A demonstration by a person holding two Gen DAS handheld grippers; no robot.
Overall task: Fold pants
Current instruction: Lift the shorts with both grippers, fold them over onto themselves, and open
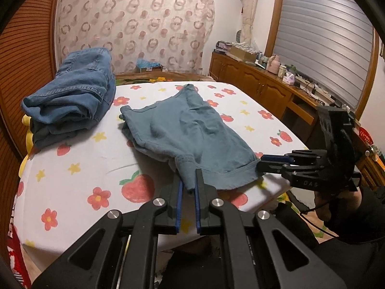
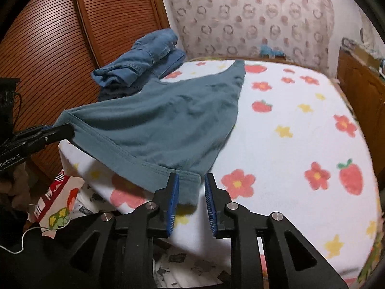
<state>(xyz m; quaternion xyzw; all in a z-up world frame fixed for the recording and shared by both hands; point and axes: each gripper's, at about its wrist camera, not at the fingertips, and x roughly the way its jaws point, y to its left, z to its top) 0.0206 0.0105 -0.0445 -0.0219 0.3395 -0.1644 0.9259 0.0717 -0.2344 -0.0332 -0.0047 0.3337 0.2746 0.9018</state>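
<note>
A table covered with a white cloth printed with red flowers, strawberries and yellow stars point(image 1: 79, 168) fills the middle of both views. On it, across the centre of each frame, lie the teal-grey soft fabric pants point(image 1: 192, 132), rumpled, with one narrow end reaching toward the far edge and the hemmed end hanging at the near edge. In the upper left of both views sits a pile of folded blue denim jeans point(image 1: 72, 89), just beside the pants at the table's far left corner. The left gripper point(image 1: 189, 187), black with blue pads, sits at the bottom centre of the left wrist view, its jaws pressed together on a bunched corner of the pants' hem, which is lifted off the cloth. The right gripper point(image 2: 191, 192), bottom centre in the right wrist view, has its jaws parted; the other hem corner hangs between them against the left pad point(image 2: 173, 200), clear of the right one.
</note>
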